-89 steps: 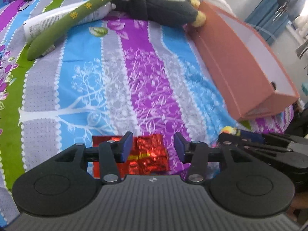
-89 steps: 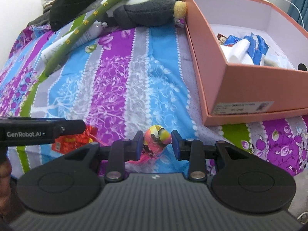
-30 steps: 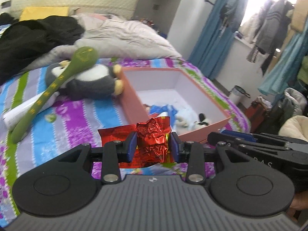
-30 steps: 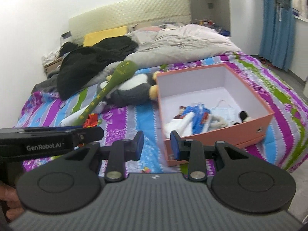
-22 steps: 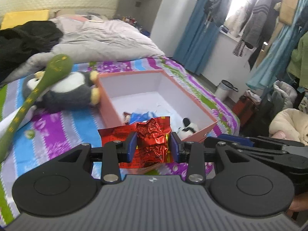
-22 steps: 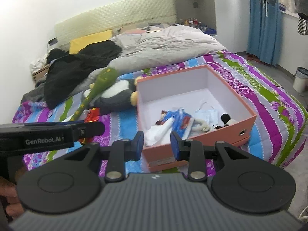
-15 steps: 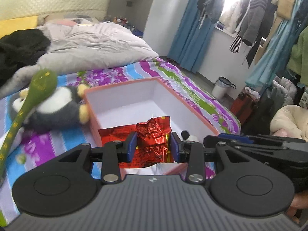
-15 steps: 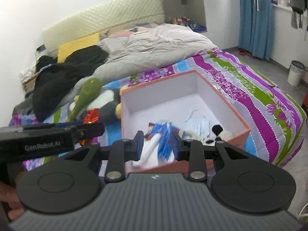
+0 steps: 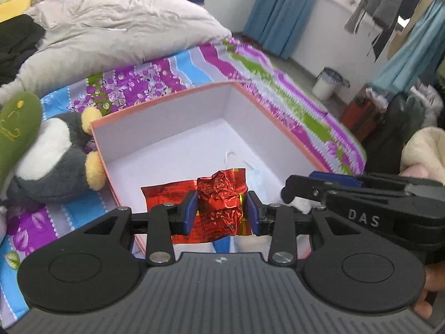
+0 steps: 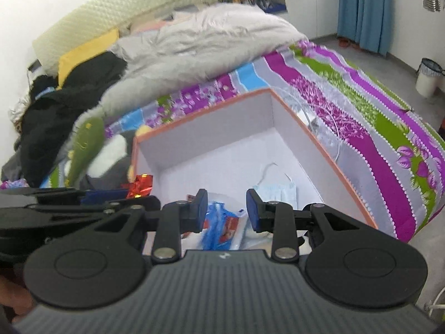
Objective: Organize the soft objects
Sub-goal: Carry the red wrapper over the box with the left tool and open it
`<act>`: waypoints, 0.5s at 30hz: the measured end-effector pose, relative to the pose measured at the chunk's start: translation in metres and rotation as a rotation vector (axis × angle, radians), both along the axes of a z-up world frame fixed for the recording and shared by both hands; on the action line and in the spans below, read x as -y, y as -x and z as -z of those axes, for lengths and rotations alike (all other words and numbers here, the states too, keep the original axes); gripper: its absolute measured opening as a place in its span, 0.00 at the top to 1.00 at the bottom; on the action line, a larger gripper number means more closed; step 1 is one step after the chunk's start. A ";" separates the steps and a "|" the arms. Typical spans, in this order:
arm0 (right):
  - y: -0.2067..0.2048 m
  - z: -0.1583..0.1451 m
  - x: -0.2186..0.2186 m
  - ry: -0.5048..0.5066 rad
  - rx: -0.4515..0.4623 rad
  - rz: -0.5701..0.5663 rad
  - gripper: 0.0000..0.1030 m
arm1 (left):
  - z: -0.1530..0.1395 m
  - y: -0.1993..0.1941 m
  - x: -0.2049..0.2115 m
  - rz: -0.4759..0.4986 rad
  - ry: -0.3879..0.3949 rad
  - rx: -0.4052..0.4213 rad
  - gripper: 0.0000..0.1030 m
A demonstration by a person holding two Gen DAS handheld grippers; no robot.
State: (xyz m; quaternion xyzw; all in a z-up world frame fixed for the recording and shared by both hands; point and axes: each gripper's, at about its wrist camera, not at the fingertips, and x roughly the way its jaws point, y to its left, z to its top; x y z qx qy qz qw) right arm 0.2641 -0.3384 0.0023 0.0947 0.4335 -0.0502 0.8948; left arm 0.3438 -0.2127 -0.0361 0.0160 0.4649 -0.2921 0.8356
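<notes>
Red crinkled foil packet (image 9: 221, 207) sits clamped between my left gripper (image 9: 221, 208) pads, jaws partly closed on it; its printing is too small to read. I read "DAS" on the side of the right gripper (image 9: 361, 208) in the left wrist view; nothing else is legible. My right gripper (image 10: 226, 207) has its jaws partly apart with nothing between them. A second ago both grippers were short of the salmon-pink box (image 9: 278, 128) over the striped bedspread (image 9: 250, 64); now both hang above its white interior, over a blue-wrapped pack (image 10: 219, 228) and a face mask (image 10: 275, 190). The grips are unchanged. The plush penguin (image 9: 52, 158) and green plush (image 9: 16, 122) lie beside the box's left wall.
</notes>
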 end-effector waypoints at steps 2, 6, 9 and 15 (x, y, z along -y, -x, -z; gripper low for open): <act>-0.009 0.010 0.003 0.000 -0.019 -0.008 0.66 | 0.011 -0.011 0.006 0.007 -0.020 -0.017 0.58; -0.024 0.029 0.009 -0.006 -0.052 -0.011 0.66 | 0.033 -0.032 0.011 0.008 -0.041 -0.055 0.58; -0.034 0.041 0.010 -0.007 -0.074 -0.016 0.66 | 0.049 -0.044 0.012 0.000 -0.048 -0.088 0.58; -0.046 0.054 0.017 -0.007 -0.107 -0.002 0.41 | 0.067 -0.059 0.014 -0.020 -0.086 -0.114 0.40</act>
